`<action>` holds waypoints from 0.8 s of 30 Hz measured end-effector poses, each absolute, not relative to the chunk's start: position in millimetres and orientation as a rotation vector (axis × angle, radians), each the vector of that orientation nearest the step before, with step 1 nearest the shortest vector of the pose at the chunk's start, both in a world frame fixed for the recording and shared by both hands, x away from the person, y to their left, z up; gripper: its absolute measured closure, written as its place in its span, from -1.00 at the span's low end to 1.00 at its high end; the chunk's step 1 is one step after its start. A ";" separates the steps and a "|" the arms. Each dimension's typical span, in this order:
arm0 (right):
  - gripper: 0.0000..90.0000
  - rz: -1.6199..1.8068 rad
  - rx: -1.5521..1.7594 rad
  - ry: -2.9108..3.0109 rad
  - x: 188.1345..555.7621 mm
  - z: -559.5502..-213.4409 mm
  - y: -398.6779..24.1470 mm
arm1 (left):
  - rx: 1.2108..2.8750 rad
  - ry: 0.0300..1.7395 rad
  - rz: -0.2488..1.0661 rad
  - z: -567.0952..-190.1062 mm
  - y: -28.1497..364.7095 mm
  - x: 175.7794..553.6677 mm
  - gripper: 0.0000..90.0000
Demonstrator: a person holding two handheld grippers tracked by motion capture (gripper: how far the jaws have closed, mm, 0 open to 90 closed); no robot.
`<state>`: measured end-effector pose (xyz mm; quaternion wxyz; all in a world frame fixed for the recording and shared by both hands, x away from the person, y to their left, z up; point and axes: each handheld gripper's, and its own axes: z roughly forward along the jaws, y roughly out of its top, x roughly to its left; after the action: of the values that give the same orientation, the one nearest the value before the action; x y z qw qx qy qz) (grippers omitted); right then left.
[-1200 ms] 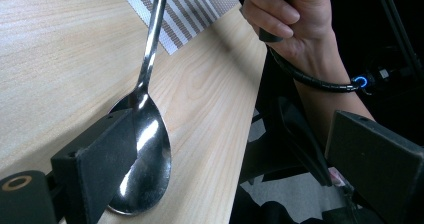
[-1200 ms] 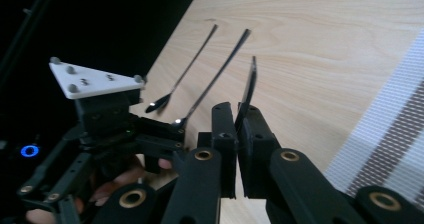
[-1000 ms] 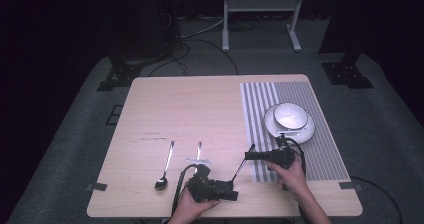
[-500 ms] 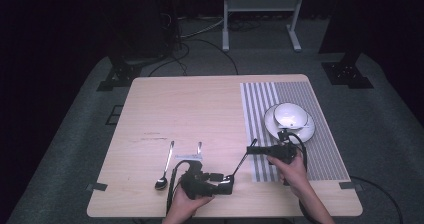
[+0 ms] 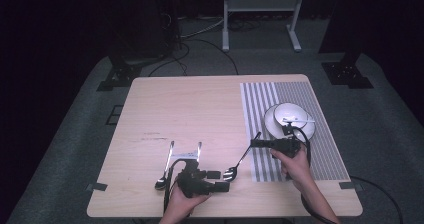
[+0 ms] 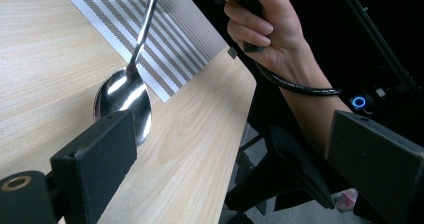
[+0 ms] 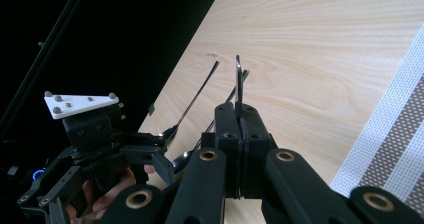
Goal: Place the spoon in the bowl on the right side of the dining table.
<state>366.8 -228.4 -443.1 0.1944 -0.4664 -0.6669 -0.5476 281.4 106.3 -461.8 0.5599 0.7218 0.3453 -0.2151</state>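
Right now the right gripper (image 5: 256, 143) pinches the handle of a spoon (image 5: 234, 170). Its jaws are pressed tight on the thin metal handle, and in the right gripper view the handle (image 7: 238, 86) sticks up between them, edge on. The spoon slants down from the jaws to the bench (image 5: 200, 109), and its shiny bowl touches the wood just beside the striped mat (image 5: 300, 144). In the left gripper view the bowl (image 6: 123, 96) sits on the wood at the mat's edge (image 6: 165, 49), and the handle runs up over the stripes.

The left gripper (image 5: 218, 180) is low at the near edge of the bench, just beside the spoon's bowl. Its jaws are spread wide with nothing between them. In the left gripper view one black jaw is right in front of the bowl, and the other hangs out past the edge of the bench. The right hand (image 6: 260, 24) shows there too, wrapped round its gripper.

Two more pieces of cutlery lie flat on the wood to the left of the left gripper: a second spoon (image 5: 165, 171) and, just beside it, a fork (image 5: 198, 151). On the mat, behind the right gripper, stands a white plate (image 5: 272, 124) with a white bowl (image 5: 295, 119) on it. Something thin and white lies across the bowl.
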 end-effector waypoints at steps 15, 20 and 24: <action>0.98 -1.568 -1.363 -1.866 380.0 -429.0 -242.0 | 1.696 0.821 -0.506 -462.1 108.6 282.7 -0.89; 0.98 -1.576 -1.380 -1.858 382.5 -427.3 -246.0 | 1.698 0.822 -0.506 -462.6 108.5 283.1 -0.89; 0.98 -1.578 -1.392 -1.855 384.8 -425.3 -249.7 | 1.697 0.823 -0.507 -463.0 108.4 283.1 -0.89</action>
<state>384.8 -249.7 -425.3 0.1675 -0.4893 -0.6519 -0.5546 283.1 108.4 -463.0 0.5600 0.7198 0.3492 -0.2151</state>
